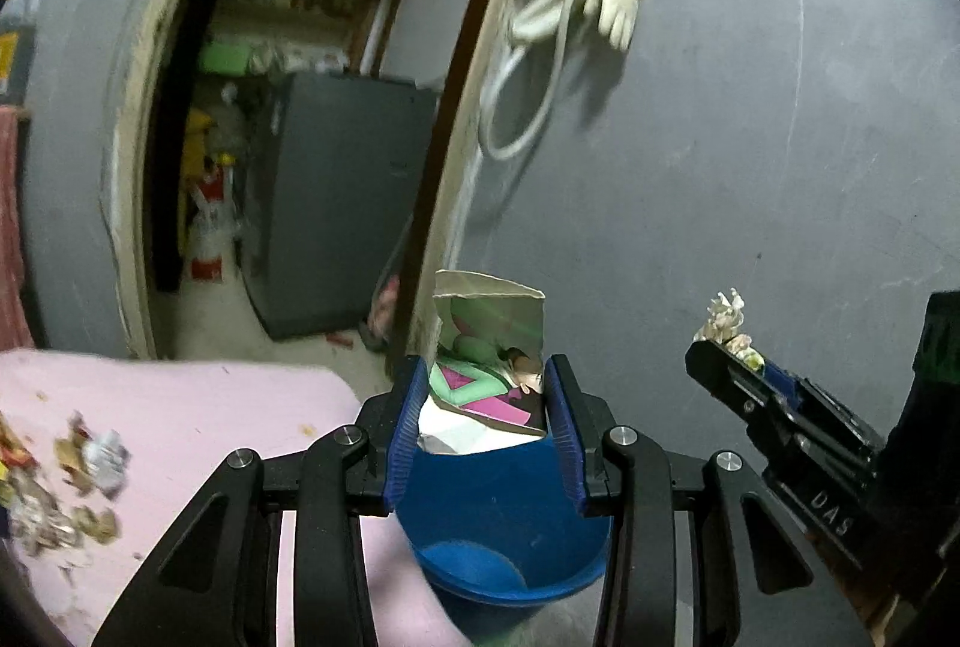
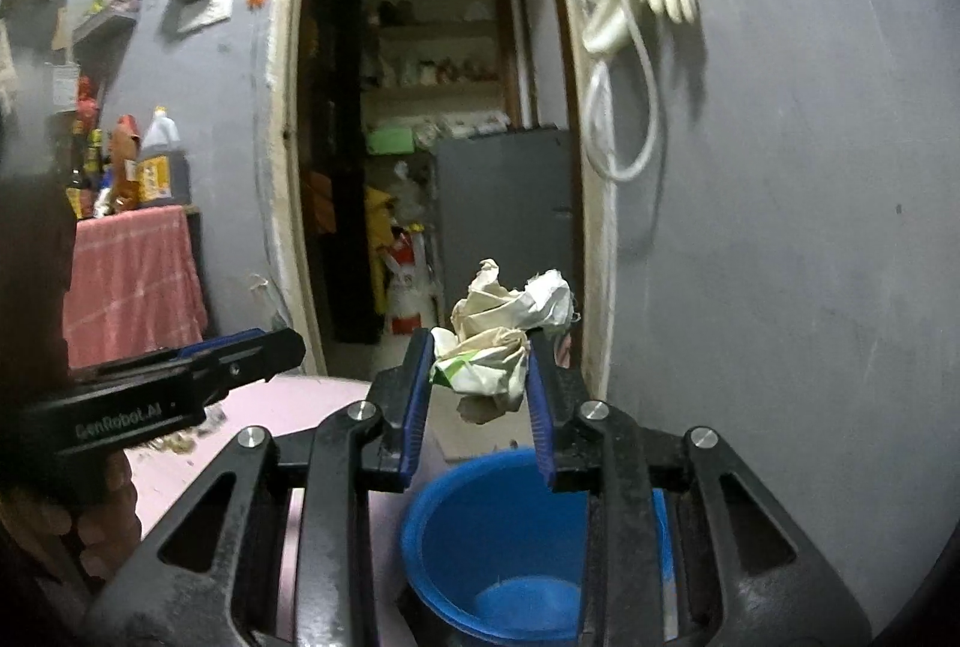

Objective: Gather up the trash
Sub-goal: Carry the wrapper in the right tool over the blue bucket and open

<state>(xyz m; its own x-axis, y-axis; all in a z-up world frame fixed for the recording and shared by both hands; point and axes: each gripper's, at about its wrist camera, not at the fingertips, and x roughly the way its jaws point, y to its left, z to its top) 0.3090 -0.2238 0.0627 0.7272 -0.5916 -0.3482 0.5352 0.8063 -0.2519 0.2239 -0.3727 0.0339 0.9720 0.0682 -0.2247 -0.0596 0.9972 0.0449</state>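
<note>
My left gripper (image 1: 487,395) is shut on a torn piece of printed cardboard (image 1: 489,347) with green and pink colours, held above the blue bucket (image 1: 510,521). My right gripper (image 2: 480,377) is shut on a crumpled wad of white and green paper (image 2: 498,341), also above the blue bucket (image 2: 510,539). The right gripper (image 1: 729,347) shows at the right of the left wrist view with the wad (image 1: 727,314) at its tip. The left gripper's finger (image 2: 240,353) enters the right wrist view from the left. Loose scraps of trash (image 1: 66,479) lie on the pink table (image 1: 198,407).
The bucket stands beside the pink table, against a grey wall (image 1: 750,167). A doorway (image 2: 432,107) opens onto a storeroom with a dark cabinet (image 2: 504,221) and shelves. A glove and white hose (image 2: 636,17) hang on the wall. Bottles (image 2: 138,161) stand on a cloth-covered stand at left.
</note>
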